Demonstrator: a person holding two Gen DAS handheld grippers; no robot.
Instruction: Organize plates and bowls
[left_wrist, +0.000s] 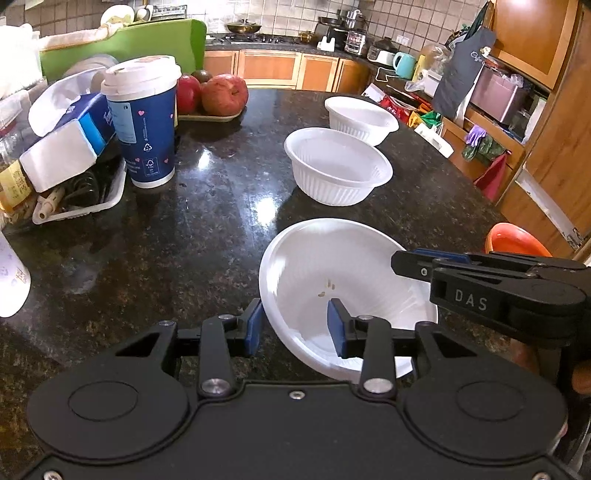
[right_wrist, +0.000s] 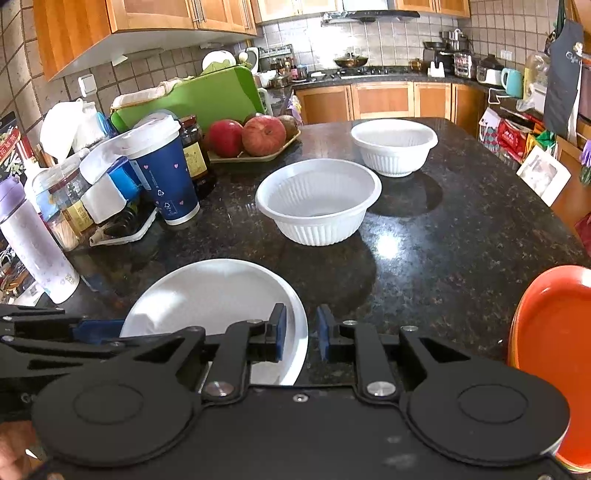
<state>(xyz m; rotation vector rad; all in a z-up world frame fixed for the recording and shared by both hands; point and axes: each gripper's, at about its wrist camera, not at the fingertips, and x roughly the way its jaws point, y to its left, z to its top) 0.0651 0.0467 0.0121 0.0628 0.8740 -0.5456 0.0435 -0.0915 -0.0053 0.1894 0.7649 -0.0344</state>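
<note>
A white plate (left_wrist: 332, 273) (right_wrist: 210, 295) with a few crumbs lies on the dark granite counter (left_wrist: 207, 206), close to me. My left gripper (left_wrist: 295, 328) stands open across the plate's left rim, one blue pad outside and one inside. My right gripper (right_wrist: 301, 332) straddles the right rim with a narrow gap, and its pads do not press on it. Each gripper shows in the other's view: the right gripper (left_wrist: 406, 262), the left gripper (right_wrist: 96, 328). Two ribbed white bowls stand apart beyond the plate, a near bowl (left_wrist: 338, 166) (right_wrist: 317, 201) and a far bowl (left_wrist: 362, 120) (right_wrist: 395, 147).
Orange plates (right_wrist: 554, 350) (left_wrist: 517, 240) sit at the counter's right edge. On the left are a blue paper cup (left_wrist: 144, 122) (right_wrist: 162, 173), a tissue pack (left_wrist: 70, 140), a cluttered white tray (left_wrist: 85, 206), a pale bottle (right_wrist: 33, 240), and apples (left_wrist: 221, 94) on a tray behind.
</note>
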